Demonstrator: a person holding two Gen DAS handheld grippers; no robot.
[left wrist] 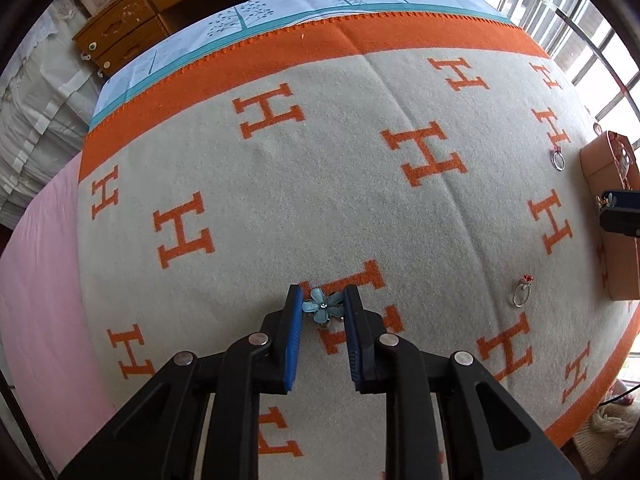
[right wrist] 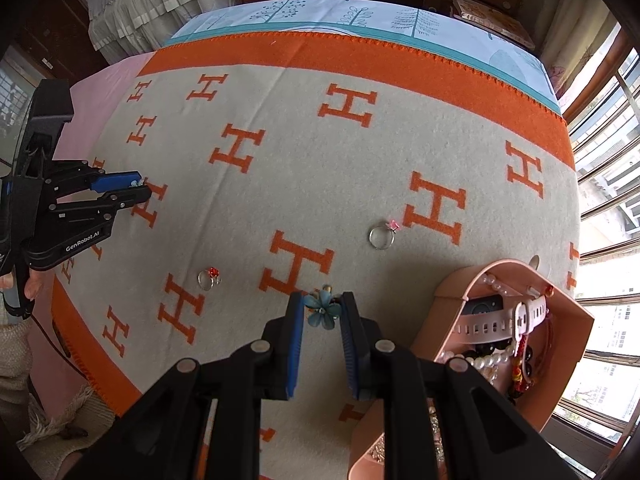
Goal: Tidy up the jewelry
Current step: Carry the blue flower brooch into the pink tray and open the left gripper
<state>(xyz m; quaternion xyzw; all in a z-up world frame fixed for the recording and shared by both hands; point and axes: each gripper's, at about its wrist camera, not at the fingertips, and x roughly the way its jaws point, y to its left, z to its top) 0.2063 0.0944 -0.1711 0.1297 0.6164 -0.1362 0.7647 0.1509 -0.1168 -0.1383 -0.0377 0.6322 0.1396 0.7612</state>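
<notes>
A grey blanket [right wrist: 320,184] patterned with orange H's covers the bed. At its window side sits a pink jewelry box [right wrist: 452,300] holding beads and a watch. The left gripper [left wrist: 322,306] clamps a blue flower piece [left wrist: 322,305]; the right gripper [right wrist: 322,310] grips another blue flower [right wrist: 321,309]. Two rings, red-stoned [right wrist: 208,278] and pink-stoned [right wrist: 382,236], lie loose on the blanket.

Pink jewelry box [left wrist: 612,200] cut by frame edge, contents hidden.

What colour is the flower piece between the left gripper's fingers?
Light blue flower piece, seen best in the left wrist view.
</notes>
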